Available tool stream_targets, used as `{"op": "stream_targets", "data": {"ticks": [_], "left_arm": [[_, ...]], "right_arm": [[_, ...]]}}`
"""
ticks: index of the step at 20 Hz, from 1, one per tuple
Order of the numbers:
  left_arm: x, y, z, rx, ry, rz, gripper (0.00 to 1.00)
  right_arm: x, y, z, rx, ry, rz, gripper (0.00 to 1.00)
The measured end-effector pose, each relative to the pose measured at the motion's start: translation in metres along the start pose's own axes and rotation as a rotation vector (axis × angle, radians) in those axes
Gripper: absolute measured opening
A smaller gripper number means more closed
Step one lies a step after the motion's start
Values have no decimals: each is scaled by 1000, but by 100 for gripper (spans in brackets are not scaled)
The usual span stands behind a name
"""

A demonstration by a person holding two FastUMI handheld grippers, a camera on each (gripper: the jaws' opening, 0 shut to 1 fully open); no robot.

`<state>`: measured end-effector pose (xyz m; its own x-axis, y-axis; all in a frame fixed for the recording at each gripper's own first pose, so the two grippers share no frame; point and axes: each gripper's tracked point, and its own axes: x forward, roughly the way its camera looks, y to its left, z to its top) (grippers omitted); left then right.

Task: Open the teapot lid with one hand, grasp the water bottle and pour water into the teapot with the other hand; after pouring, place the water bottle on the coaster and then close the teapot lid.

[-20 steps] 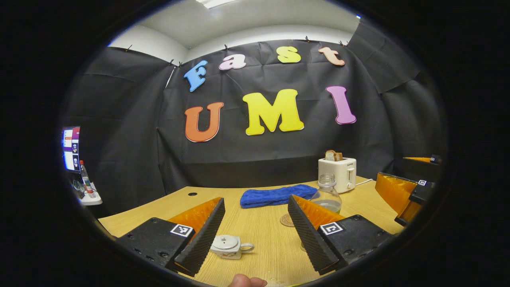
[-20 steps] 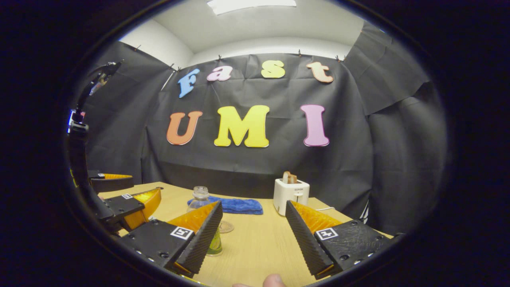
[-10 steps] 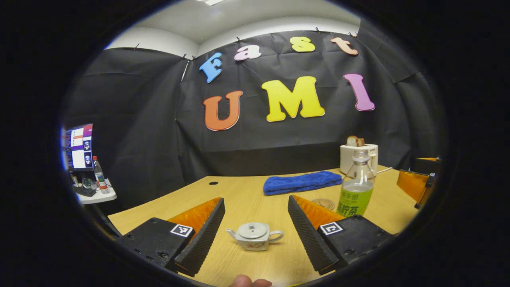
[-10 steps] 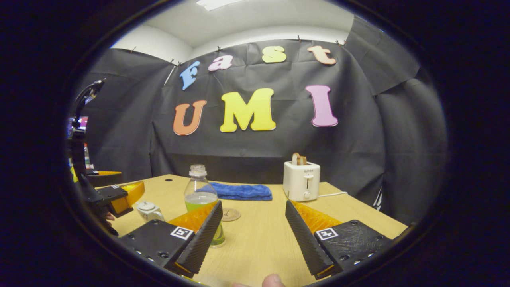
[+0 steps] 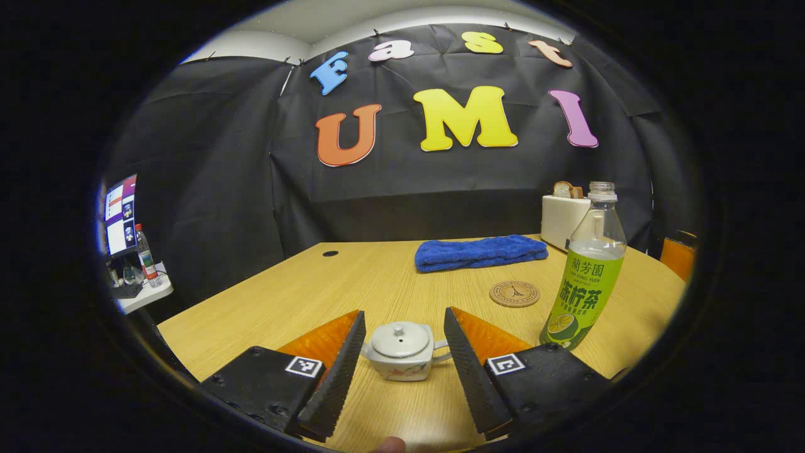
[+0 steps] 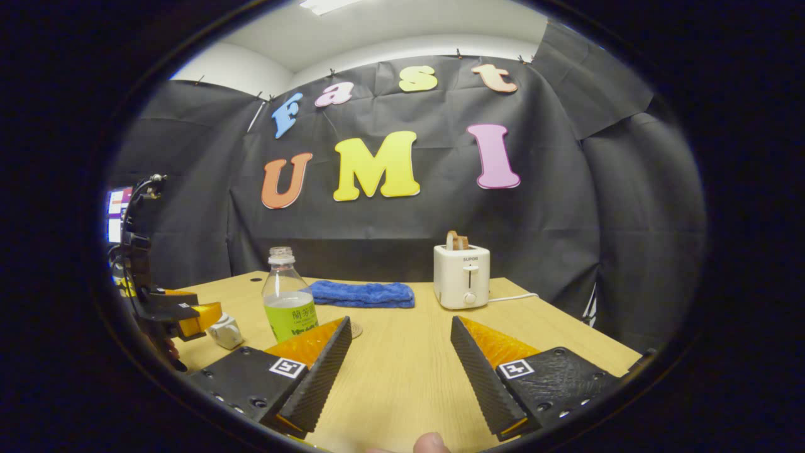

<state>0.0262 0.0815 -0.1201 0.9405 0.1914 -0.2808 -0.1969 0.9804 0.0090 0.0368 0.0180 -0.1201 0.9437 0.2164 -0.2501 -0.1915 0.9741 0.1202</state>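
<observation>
Here, in the left gripper view, the left gripper (image 5: pixel 402 371) is spread wide, its two fingers standing either side of the small white teapot (image 5: pixel 402 353) without touching it. The teapot sits on the wooden table (image 5: pixel 302 296) with its lid (image 5: pixel 400 338) on, the knob facing up, spout to one side and handle to the other. Beyond it, to the right, the water bottle (image 5: pixel 585 284) stands upright with no cap, about half full. The round coaster (image 5: pixel 514 294) lies bare just beside the bottle. A folded blue towel (image 5: pixel 479 253) and a white toaster (image 5: pixel 561 219) with bread in it sit farther back.

In the right gripper view, the right gripper (image 6: pixel 399 371) is likewise released and holds nothing, hovering low over bare tabletop. The water bottle (image 6: pixel 288 304) is ahead and to its left, partly behind the near finger, so the claw is not yet lined up around it. Farther left, the left gripper (image 6: pixel 188 309) shows right at the teapot (image 6: pixel 225 330), though whether it touches is too small to tell. The toaster (image 6: pixel 461 277) stands well off to the back.

Judging from this, no step is finished: the lid is unopened, the bottle untouched, nothing poured. The left claw looks set to take the lid; lifting, pouring, setting the bottle on the coaster and closing all remain.
</observation>
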Motion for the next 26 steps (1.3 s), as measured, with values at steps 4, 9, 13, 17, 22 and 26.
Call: {"op": "stream_targets", "data": {"ticks": [4, 9, 13, 17, 22, 26], "left_arm": [[13, 0, -2, -2, 21, 1, 64], [21, 2, -13, -16, 62, 14, 42], [23, 11, -13, -17, 65, 35, 21], [23, 8, -7, -18, 50, 3, 6], [11, 11, 14, -20, -9, -6, 3], [-7, 17, 30, -29, -62, -23, 2]], "right_arm": [[3, 1, -5, -4, 19, 14, 95], [6, 3, -6, -5, 17, 28, 95], [7, 18, -15, -6, 46, 84, 95], [0, 35, -15, -25, 43, 164, 95], [-9, 57, -14, -42, 29, 246, 95], [-7, 85, -22, -43, 73, 310, 95]]}}
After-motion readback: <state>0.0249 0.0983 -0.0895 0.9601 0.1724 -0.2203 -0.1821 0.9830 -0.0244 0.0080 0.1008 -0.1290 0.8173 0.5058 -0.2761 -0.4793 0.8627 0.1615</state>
